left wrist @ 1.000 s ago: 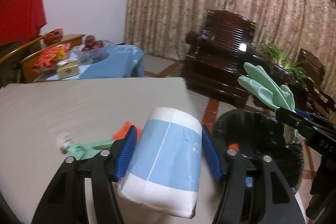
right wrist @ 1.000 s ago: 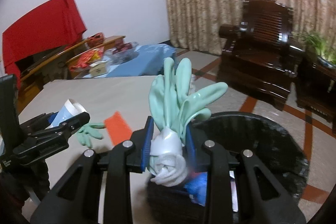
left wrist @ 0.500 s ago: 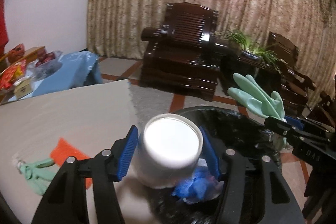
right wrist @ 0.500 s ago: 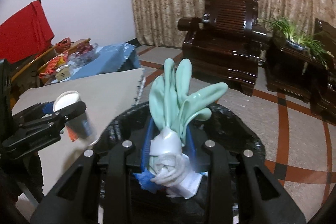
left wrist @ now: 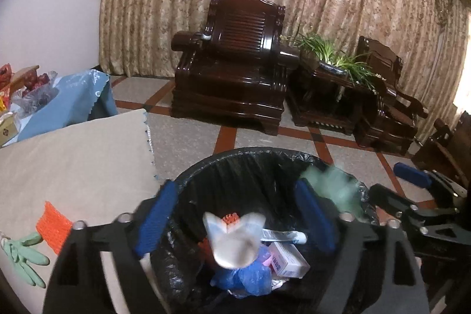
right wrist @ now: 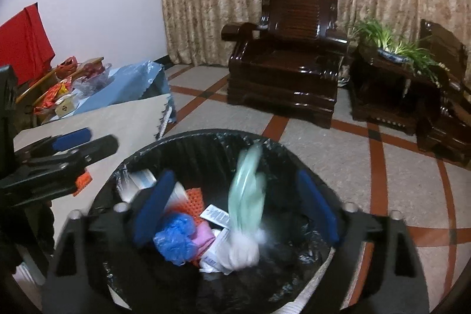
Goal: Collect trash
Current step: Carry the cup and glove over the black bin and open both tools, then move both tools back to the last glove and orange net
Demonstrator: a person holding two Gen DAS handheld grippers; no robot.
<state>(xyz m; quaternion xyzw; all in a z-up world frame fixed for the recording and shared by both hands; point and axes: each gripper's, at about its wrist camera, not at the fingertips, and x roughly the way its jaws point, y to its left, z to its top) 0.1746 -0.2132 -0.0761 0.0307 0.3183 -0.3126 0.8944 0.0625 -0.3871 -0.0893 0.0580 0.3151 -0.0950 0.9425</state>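
Observation:
Both grippers hover over the black-lined bin (left wrist: 250,152), and their jaws are opening. My left gripper (left wrist: 235,196) stands wide. The white paper cup (left wrist: 232,237) drops blurred between its blue pads (left wrist: 156,218), touching neither. My right gripper (right wrist: 235,175) is also wide apart, and the mint-green glove (right wrist: 245,205) with its white wad falls free between its jaws into the bin (right wrist: 206,134). Each view shows the other gripper at its side: the right gripper (left wrist: 403,187) and the left gripper (right wrist: 88,140). A second green glove (left wrist: 23,255) and an orange mesh piece (left wrist: 54,225) lie on the beige table.
The bin holds a blue plastic bag (right wrist: 176,237), a small box (left wrist: 290,259) and paper scraps. The beige table (left wrist: 88,161) borders the bin on the left. Dark wooden armchairs (left wrist: 235,72) and a potted plant (left wrist: 332,58) stand across the tiled floor.
Both grippers moved from the table side to above the bin and opened. The cup left the left gripper's pads and the green glove left the right's; both are falling in.

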